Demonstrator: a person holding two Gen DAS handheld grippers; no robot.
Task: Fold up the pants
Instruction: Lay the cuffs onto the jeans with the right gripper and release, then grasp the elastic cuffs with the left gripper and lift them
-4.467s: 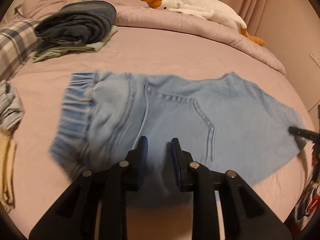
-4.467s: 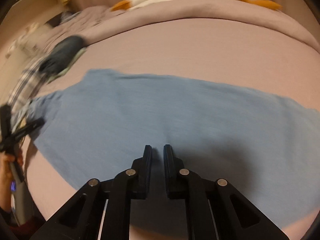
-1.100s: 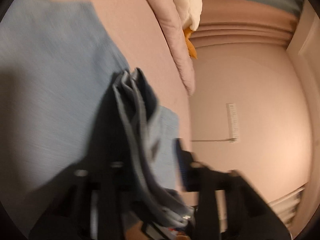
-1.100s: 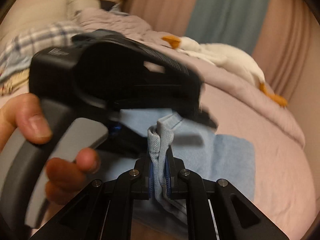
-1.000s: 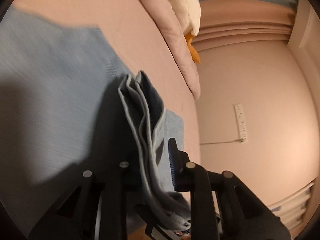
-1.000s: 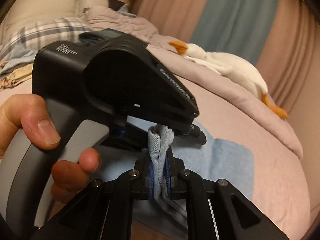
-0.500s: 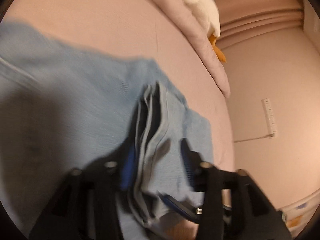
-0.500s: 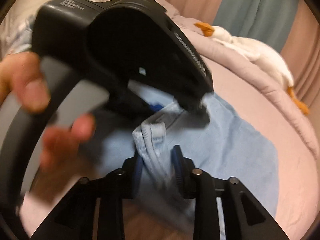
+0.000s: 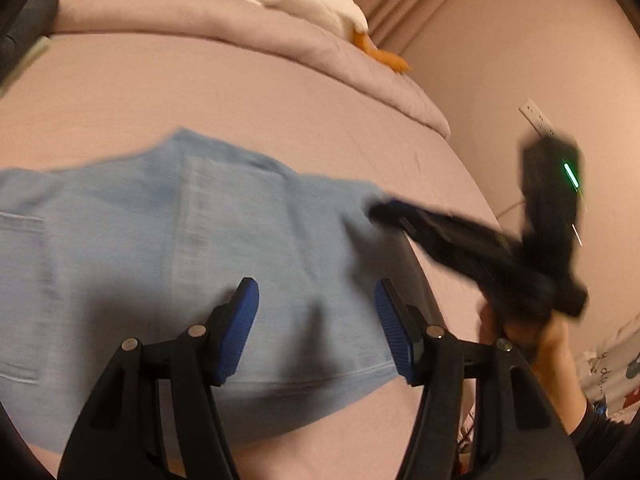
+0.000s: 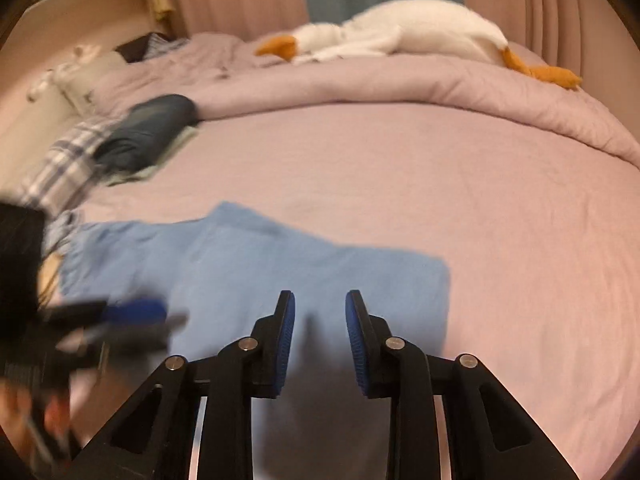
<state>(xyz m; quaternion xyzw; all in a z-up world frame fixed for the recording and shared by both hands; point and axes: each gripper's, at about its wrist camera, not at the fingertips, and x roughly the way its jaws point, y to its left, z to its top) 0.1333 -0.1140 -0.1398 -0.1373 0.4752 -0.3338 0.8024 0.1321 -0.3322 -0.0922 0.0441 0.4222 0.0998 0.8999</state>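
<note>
Pants (image 9: pixel 168 248) lie flat on the pink bed (image 9: pixel 240 92), folded over at the right end. Left tongs (image 9: pixel 316 332) and right tongs (image 10: pixel 320 344) both hang wide above them, holding nothing. A sloppy grab could catch only 1 layer and pull the fold apart. Blur hides the seams, and the waistband is cut off.

The left gripper (image 9: pixel 316 320) has its jaws spread wide, blue pads facing each other with nothing between them. The right gripper (image 10: pixel 320 332) is likewise parted and empty. Seen from the left wrist, the right gripper is blurred, gripped by a hand (image 9: pixel 532 336).
</note>
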